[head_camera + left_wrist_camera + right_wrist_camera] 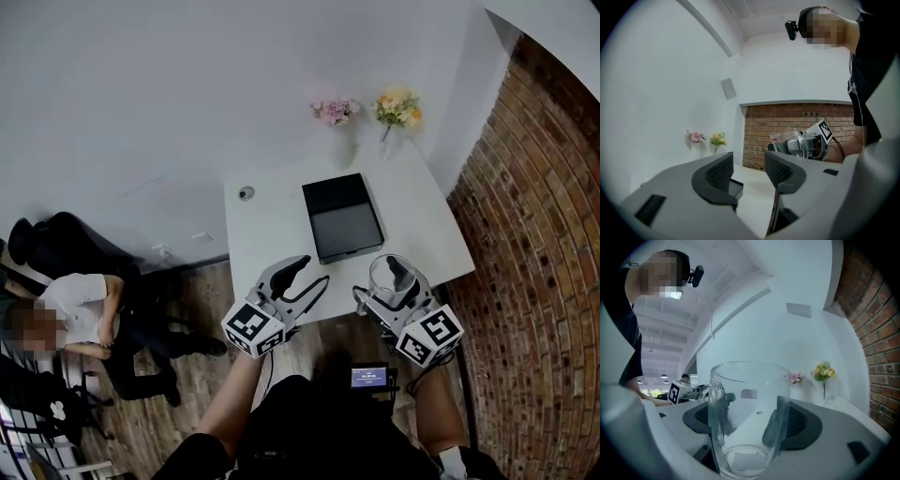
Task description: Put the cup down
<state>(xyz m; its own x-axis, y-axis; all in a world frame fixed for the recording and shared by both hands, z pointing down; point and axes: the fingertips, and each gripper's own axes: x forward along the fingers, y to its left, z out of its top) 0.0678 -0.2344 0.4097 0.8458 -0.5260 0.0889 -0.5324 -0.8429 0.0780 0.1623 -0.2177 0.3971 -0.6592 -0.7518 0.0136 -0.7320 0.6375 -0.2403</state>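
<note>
A clear glass cup (749, 420) stands upright between the pads (800, 423) of my right gripper (397, 273), which is shut on it. In the head view the cup (387, 277) hangs over the near edge of the white table (272, 220). To its left, also at the near edge, my left gripper (292, 272) is open with nothing between its fingers (721, 174). The left gripper view shows the right gripper (812, 143) with the cup (786, 138) off to the right, in front of the brick wall.
A black open box (342, 217) lies in the middle of the table. Pink flowers (335, 112) and yellow flowers (397, 108) stand in vases at the far edge, with a small round object (246, 193) at far left. A brick wall (534, 234) runs on the right. A person (80, 314) sits at left.
</note>
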